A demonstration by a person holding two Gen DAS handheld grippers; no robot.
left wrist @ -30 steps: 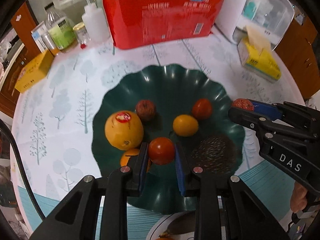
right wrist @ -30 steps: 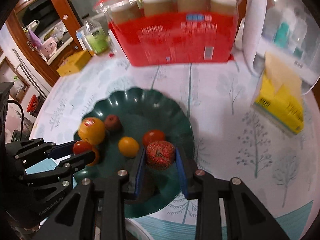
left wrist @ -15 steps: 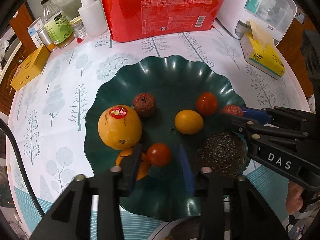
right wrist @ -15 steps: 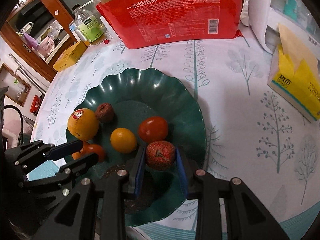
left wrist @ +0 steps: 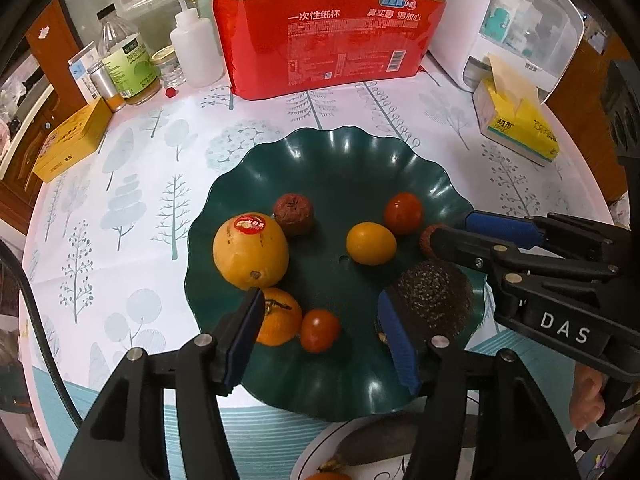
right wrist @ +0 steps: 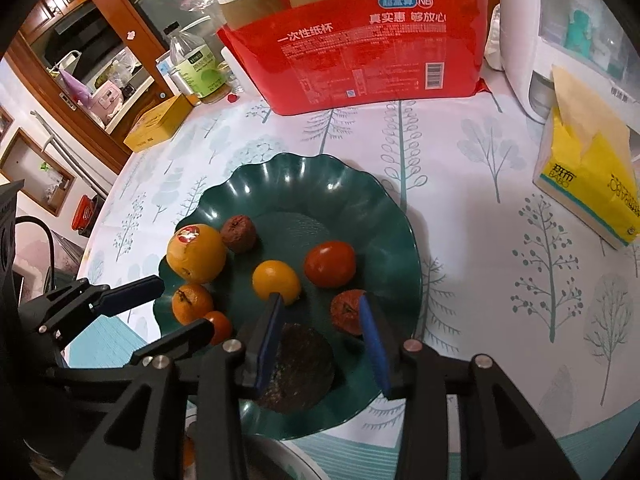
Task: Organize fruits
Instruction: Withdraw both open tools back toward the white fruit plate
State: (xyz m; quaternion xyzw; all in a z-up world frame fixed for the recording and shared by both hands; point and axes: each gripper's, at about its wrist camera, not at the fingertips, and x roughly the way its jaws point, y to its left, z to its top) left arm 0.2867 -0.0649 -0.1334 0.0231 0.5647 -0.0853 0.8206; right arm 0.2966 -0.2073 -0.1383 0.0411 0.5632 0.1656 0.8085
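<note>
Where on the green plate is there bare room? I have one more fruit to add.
The far half of the green plate is bare, behind the wrinkled brown fruit and red tomato. The near half is crowded with fruit and both open grippers.

I can read "DAS" in white letters on the right gripper (left wrist: 452, 236). The red bag (left wrist: 332, 40) says "一次性纸杯" and "真实惠 够放心", with "NB" in a ring and a bar code. The yellow tissue pack (right wrist: 592, 196) says "BABO". The bottle's (right wrist: 196, 76) green label is too small for me to read.
</note>
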